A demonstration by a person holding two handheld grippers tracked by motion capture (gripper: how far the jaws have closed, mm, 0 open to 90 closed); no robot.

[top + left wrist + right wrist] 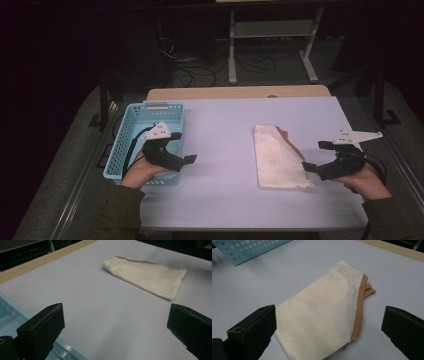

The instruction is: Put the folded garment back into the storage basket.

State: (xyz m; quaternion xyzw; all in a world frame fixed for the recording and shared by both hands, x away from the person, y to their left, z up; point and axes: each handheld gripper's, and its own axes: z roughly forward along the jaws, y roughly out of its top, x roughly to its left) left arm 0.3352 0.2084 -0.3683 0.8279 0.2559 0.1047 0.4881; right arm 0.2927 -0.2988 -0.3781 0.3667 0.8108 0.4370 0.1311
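Pale table (225, 130), two things on it.
Folded cream cloth (277, 160) just beside the right gripper (317, 157); blue basket (131, 125) under the left gripper (182, 147).

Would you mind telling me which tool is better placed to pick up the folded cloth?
The right tool: it is open, right beside the cloth, whose near end lies between its jaws. The left tool is over by the basket.

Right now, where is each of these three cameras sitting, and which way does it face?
High view: above the person's side, facing forward and down on the table; both forearms, left gripper, right gripper.
Left gripper view: rides that gripper, facing the folded cloth; own jaws apart.
Right gripper view: close over the cloth; own jaws apart.
All share the cloth and blue basket.
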